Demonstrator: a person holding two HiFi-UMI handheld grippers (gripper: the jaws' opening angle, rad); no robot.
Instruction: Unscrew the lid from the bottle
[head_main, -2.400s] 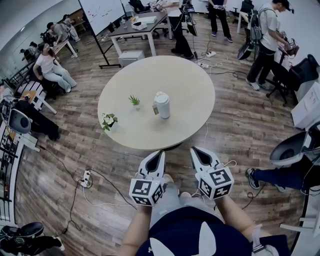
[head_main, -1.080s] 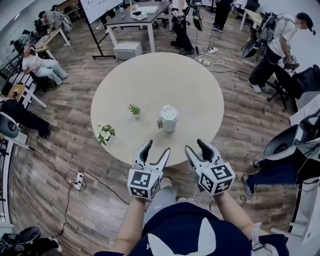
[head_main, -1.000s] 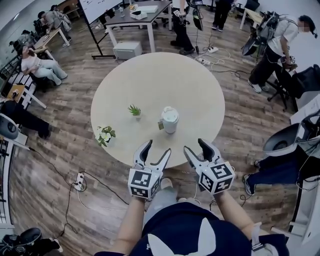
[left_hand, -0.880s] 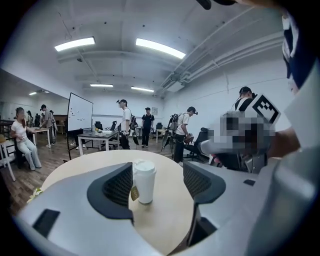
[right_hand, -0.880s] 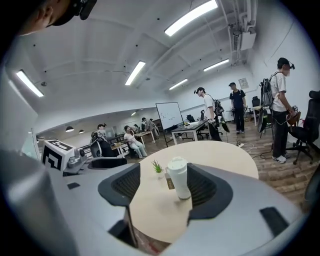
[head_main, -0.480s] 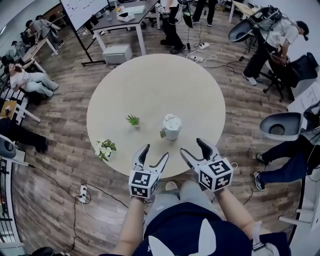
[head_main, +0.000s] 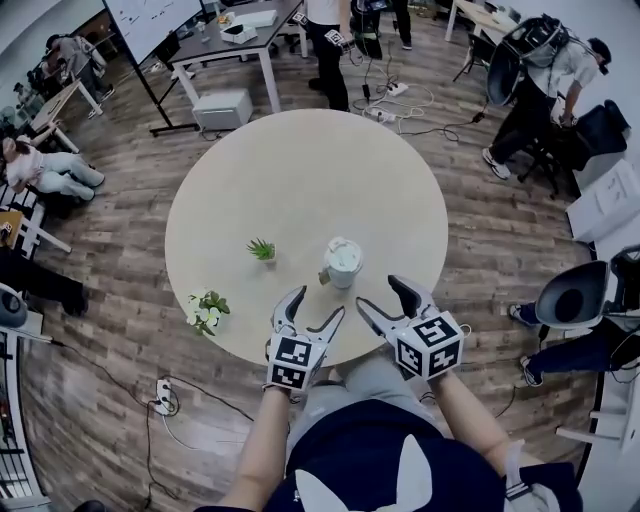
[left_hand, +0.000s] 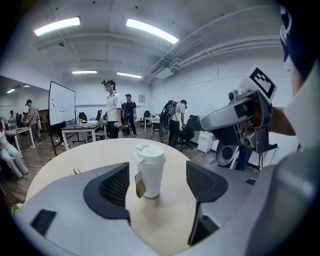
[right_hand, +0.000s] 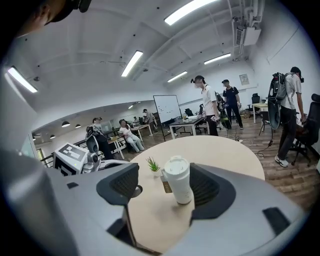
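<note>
Bottle (head_main: 343, 262) beyond L tongs (head_main: 318, 302), R tongs (head_main: 378, 292)

You can't read the tag (left_hand: 140, 186) hanging from the bottle (left_hand: 149, 170) — its print is too small. In your left gripper view only a leaf tip of the small plant (left_hand: 75, 171) clears the jaw — the rest is hidden.

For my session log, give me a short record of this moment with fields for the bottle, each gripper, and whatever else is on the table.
bottle: white, upright on the round table, lid on
left gripper: jaws apart, just been opening, nothing between them, short of the bottle
right gripper: jaws apart, just been opening, nothing between them, short of the bottle
also on table: small green plant, flowers
</note>
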